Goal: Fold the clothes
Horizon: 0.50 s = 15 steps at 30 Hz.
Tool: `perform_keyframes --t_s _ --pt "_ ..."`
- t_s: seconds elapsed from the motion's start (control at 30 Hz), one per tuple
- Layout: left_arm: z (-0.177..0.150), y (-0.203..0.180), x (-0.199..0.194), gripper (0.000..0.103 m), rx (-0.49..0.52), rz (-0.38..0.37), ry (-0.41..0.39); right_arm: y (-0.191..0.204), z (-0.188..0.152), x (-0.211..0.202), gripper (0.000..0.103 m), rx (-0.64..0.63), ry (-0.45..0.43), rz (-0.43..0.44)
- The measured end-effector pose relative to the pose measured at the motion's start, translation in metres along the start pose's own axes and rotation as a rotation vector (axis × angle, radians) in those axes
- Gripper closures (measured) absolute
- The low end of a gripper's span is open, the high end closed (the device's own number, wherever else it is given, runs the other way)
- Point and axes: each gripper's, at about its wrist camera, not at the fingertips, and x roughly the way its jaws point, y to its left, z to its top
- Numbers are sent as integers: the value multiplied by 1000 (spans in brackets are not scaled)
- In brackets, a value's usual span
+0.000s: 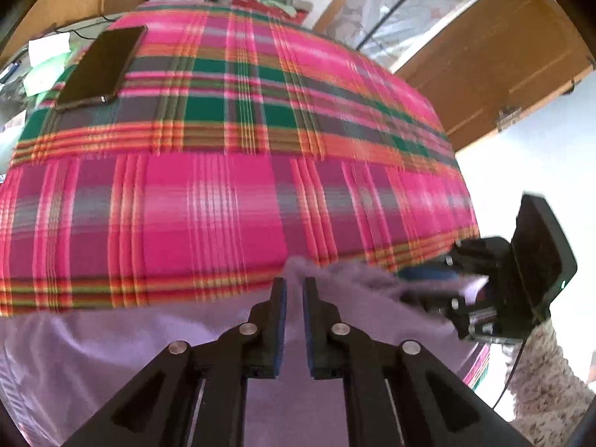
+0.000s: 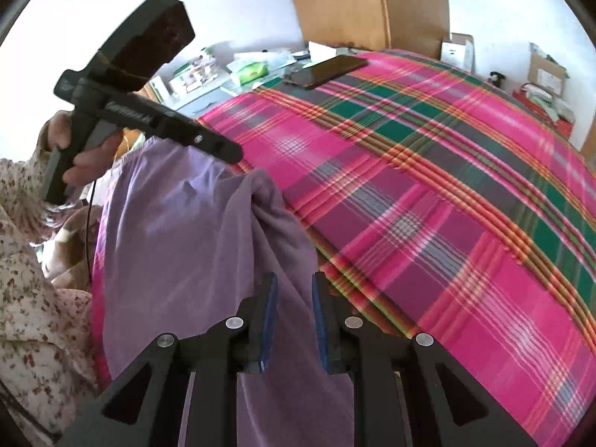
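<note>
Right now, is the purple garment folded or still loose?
Loose: the purple garment hangs bunched and draped between both grippers at the plaid blanket edge, no neat fold.

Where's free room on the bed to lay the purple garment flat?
The plaid blanket is bare from the garment across its middle to the far edge. Crowded only at the far corner by the phone, with clutter beyond. Both grippers, left and right, pinch the garment at the near edge.

Bright white walls, a wooden wardrobe (image 2: 368, 3), pink plaid bedspread (image 1: 238, 171), cluttered side table (image 2: 238, 70).
</note>
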Motion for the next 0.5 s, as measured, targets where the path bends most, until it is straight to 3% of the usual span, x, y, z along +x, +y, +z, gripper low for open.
perform_keyframes --t_s 0.23,0.3,0.33,0.5 --pt "-11 -9 14 90 47 52 12 16 -1 21 78 -66 57 40" --pt "-9 -10 17 90 45 52 8 18 0 25 87 -75 56 22" --pt "-8 -10 16 89 42 44 3 18 1 25 99 -75 51 13" --pt "-2 -8 16 89 30 27 -6 6 6 14 100 -17 -10 -71"
